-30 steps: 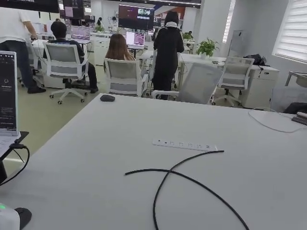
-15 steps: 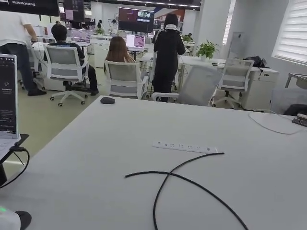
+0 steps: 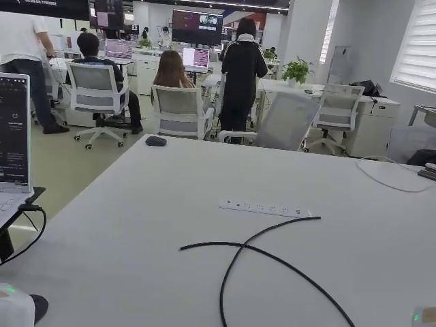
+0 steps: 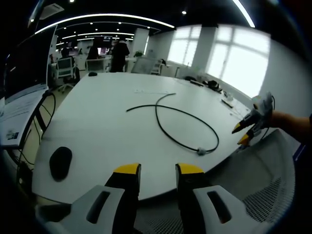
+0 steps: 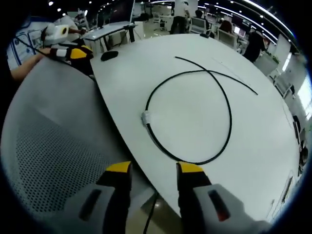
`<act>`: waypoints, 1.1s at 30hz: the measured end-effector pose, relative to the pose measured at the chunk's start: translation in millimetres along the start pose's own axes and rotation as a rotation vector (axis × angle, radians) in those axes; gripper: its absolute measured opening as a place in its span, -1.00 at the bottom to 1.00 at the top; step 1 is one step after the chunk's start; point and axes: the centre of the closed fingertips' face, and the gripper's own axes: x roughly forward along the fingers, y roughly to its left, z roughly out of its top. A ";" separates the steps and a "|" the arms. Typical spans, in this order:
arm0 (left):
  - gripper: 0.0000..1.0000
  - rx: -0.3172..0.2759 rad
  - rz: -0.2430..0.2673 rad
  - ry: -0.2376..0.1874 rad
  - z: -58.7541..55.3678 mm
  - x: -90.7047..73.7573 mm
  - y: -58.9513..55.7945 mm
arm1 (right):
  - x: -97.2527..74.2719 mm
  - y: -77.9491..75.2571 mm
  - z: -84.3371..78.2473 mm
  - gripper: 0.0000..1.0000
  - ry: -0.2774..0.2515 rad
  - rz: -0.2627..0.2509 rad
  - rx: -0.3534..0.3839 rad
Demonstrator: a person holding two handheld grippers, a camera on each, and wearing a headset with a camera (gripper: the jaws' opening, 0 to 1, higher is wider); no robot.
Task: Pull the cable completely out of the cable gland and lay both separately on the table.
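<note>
A black cable (image 3: 272,259) lies in a crossed loop on the white table (image 3: 136,225). The left gripper view has the loop (image 4: 185,114) ahead, with a small grey cable gland (image 4: 200,151) on it near the table's edge. From the other side, the gland (image 5: 146,118) sits on the loop (image 5: 229,117) close to the near edge. My left gripper (image 4: 158,170) is open and holds nothing, short of the table edge. My right gripper (image 5: 154,168) is open too, off the table and below the gland. Each gripper shows in the other's view, the right one (image 4: 248,129) and the left one (image 5: 73,51).
A white power strip (image 3: 264,208) lies beyond the loop. A black mouse (image 4: 60,162) rests at the near left edge, another (image 3: 156,141) at the far edge. A laptop (image 3: 13,136) stands left. A mesh chair back (image 5: 48,161) is below the right gripper. People and chairs are beyond the table.
The head camera has shifted a little. The cable lies as before. A lit corner of a gripper has come into the head view's bottom right.
</note>
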 end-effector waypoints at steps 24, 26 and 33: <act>-0.33 0.013 0.015 -0.003 -0.3 1.1 6.4 | 110.3 21.0 57.2 -0.54 0.121 0.110 -0.096; -0.33 0.014 0.017 -0.002 -0.2 1.5 6.6 | 113.5 20.5 55.4 -0.55 0.130 0.103 -0.096; -0.33 0.021 0.019 -0.008 0.9 1.4 6.1 | 116.9 17.2 50.5 -0.72 0.153 0.080 -0.112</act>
